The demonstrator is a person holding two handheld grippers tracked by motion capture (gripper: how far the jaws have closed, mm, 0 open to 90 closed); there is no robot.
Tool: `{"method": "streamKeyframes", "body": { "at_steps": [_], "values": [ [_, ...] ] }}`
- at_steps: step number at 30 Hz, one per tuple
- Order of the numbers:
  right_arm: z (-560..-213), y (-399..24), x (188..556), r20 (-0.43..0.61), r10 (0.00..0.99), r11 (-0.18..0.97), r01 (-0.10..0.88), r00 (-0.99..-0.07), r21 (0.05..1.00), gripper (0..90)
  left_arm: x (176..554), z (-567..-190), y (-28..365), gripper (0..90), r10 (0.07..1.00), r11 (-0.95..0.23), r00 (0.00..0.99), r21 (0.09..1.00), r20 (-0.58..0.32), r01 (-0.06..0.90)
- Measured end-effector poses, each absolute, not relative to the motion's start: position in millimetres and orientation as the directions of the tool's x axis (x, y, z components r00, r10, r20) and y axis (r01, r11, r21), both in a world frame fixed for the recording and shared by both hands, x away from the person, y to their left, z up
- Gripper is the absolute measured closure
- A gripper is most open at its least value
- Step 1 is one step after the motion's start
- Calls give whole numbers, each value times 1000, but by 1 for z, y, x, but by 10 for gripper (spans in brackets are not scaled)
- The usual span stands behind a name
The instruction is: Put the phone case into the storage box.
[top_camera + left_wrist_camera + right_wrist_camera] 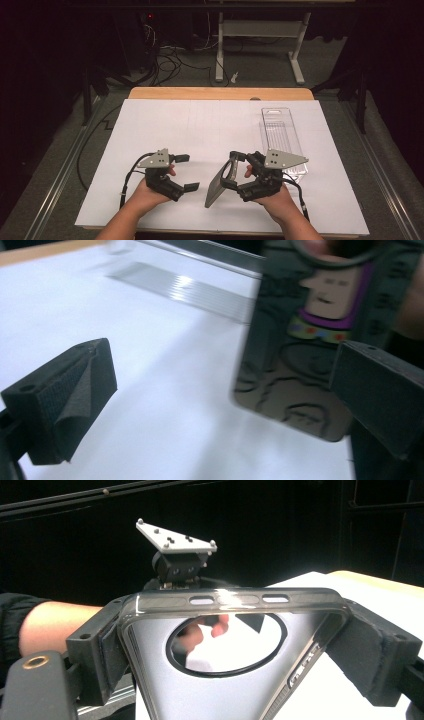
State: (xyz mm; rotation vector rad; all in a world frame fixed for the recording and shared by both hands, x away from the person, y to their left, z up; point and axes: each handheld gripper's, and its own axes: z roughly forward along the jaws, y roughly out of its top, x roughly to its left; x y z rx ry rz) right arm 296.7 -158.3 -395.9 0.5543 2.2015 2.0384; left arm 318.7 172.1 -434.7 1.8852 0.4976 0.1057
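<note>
Phone case (218,186) hangs tilted above the counter (165,125), pinched at its camera end by the right gripper (234,170). The left gripper (186,172), jaws wide and empty, sits just beside it; a handover seems next, needing a squared approach.

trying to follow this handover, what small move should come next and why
Probably ease the open left tool toward the phone case's free lower end. The right tool is clamped across the case's top edge, and the case hangs tilted just beside the left tool's spread jaws.
</note>
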Motion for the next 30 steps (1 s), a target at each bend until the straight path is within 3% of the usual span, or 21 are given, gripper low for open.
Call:
{"method": "streamKeyframes", "body": {
  "at_steps": [2, 14, 30],
  "values": [
    [-395, -160, 296, 169, 334, 46, 195, -927, 980, 133, 318, -436, 178, 2, 451, -305, 879, 899, -153, 313],
    [-394, -164, 295, 132, 391, 70, 172, -911, 983, 133, 311, -445, 195, 2, 604, -303, 791, 889, -99, 344],
    [-395, -166, 293, 80, 465, 100, 142, -882, 985, 133, 310, -445, 207, 2, 653, -275, 753, 898, -87, 342]
  ]
}}
